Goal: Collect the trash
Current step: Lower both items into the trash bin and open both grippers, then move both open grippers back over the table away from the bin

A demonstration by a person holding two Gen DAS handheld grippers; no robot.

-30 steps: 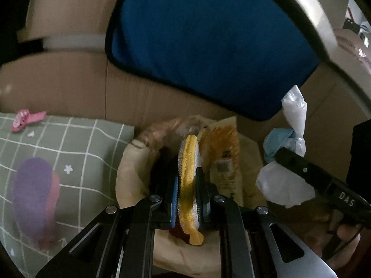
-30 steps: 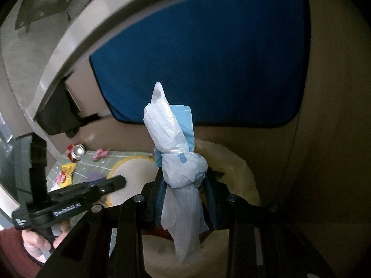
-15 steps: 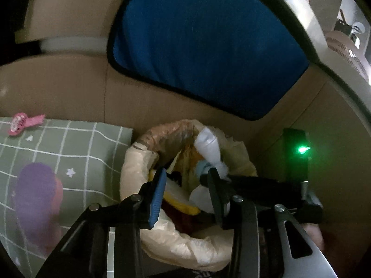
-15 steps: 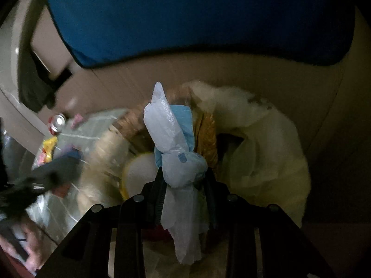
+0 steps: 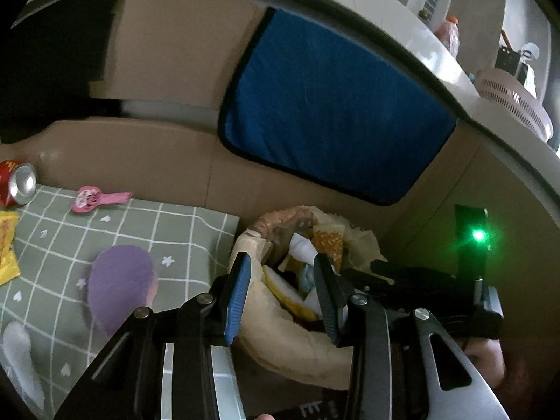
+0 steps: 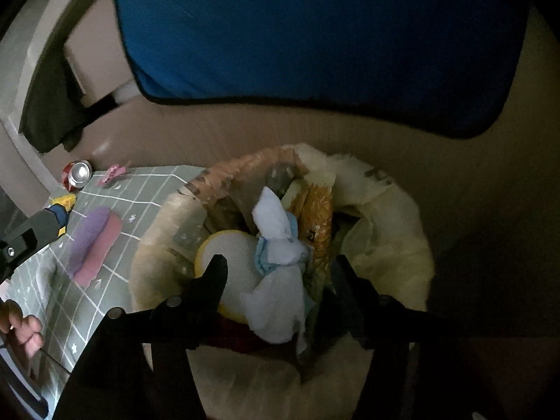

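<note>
A bin lined with a cream bag (image 5: 280, 336) (image 6: 395, 224) stands beside a green checked mat. In it lie a yellow-rimmed sponge (image 6: 231, 255), an orange wrapper (image 6: 320, 217) and a knotted white and blue plastic bag (image 6: 280, 269). My left gripper (image 5: 281, 294) is open and empty, just above the bin's near rim. My right gripper (image 6: 278, 281) is open above the bin, the knotted bag lying loose between its fingers. On the mat lie a red can (image 5: 15, 183) (image 6: 77, 173), a yellow wrapper (image 5: 7, 245) and a pink clip (image 5: 94, 200).
The green checked mat (image 5: 175, 227) bears a purple slipper (image 5: 117, 283) (image 6: 92, 241). A blue cushion (image 5: 332, 105) hangs on the tan wall behind the bin. A white counter edge (image 5: 402, 35) curves overhead, with a pink basket (image 5: 514, 105) on it.
My left gripper opened and dropped the yellow sponge into the bin, then drew back. My right gripper moved over the bin and opened, letting go of the knotted bag.
</note>
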